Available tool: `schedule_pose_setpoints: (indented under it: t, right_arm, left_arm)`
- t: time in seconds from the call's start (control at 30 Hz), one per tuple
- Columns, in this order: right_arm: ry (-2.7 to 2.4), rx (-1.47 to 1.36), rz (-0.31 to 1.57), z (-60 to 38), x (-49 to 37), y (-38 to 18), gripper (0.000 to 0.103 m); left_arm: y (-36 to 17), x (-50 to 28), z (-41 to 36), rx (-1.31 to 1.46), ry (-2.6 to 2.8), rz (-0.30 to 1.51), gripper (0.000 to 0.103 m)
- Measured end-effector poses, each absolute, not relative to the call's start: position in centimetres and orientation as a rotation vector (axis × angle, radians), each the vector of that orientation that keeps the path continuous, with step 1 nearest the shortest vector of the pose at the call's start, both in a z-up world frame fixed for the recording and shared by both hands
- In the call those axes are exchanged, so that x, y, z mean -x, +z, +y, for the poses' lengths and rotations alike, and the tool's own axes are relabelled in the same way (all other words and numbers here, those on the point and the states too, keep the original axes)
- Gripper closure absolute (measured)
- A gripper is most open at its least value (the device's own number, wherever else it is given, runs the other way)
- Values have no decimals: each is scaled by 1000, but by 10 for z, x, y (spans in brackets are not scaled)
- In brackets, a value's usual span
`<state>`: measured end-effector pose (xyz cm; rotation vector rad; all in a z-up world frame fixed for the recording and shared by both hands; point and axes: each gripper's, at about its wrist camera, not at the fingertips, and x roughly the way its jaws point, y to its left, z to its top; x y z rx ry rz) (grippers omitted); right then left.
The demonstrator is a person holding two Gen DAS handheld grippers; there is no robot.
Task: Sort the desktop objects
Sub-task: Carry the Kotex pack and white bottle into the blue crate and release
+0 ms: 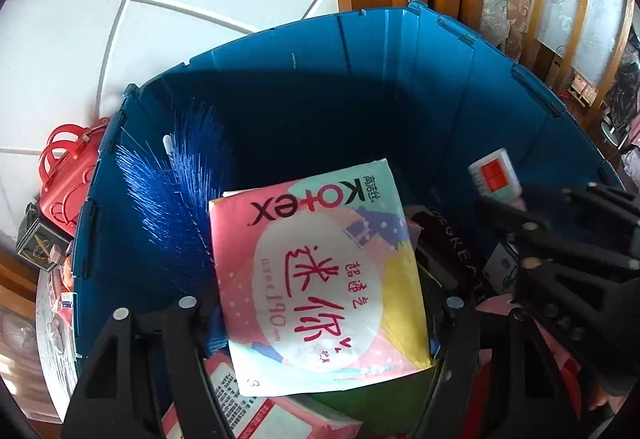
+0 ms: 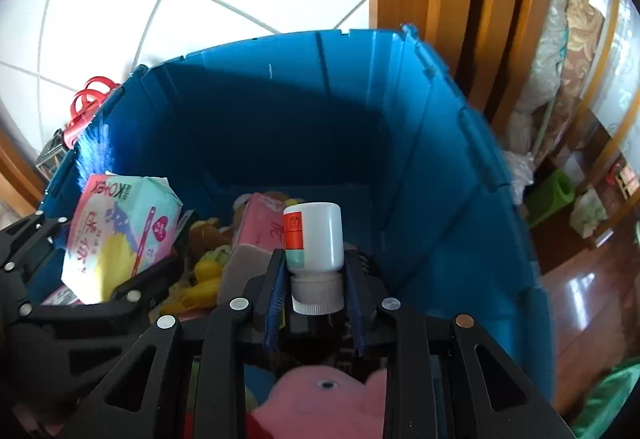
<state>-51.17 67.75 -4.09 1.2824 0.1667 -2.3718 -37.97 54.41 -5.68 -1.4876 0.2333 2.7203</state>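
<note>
left tongs (image 1: 320, 303): clamped on pink packet (image 1: 316, 271) | right tongs (image 2: 316, 279): clamped on white bottle (image 2: 316, 239), cap down | blue bin (image 2: 420, 159): below both, brush (image 1: 180, 191) at 9 o'clock

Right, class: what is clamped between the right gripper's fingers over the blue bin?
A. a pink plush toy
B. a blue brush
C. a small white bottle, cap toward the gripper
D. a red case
C: the right gripper pinches the small white bottle near its ribbed cap, above the blue bin.
</note>
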Motion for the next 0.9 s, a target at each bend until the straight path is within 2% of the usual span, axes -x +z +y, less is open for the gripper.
schedule_pose_setpoints:
  t: [0.17,0.23,0.53,0.57,0.63,0.73,0.83,0.9]
  right_arm:
    - [-2392,-1241,238,676,511,-42,76]
    - [-2402,-1221,236,676,509,-40,76]
    - [-2452,-1165,276,673,508,-34,73]
    - [-2455,-1163,271,673,509,-33,70]
    - [-2469,-1166,273,674,510,-32,56]
    - [-2502,-1164,271,677,512,-28,41]
    - [-2518,-1157,249,680,514,-25,28]
    - [-2535,-1141,250,681,513,-23,23]
  left_arm:
    - [-53,380,541,1468,2734,216,30]
    - [-51,381,539,1461,2750,201,24]
    - [-44,381,535,1439,2784,166,22]
    - [-44,383,535,1440,2786,166,22]
    - [-43,383,534,1441,2795,167,22]
    - [-42,384,530,1443,2801,136,22]
    - [-39,383,525,1438,2811,96,21]
    - [-36,381,522,1431,2820,74,20]
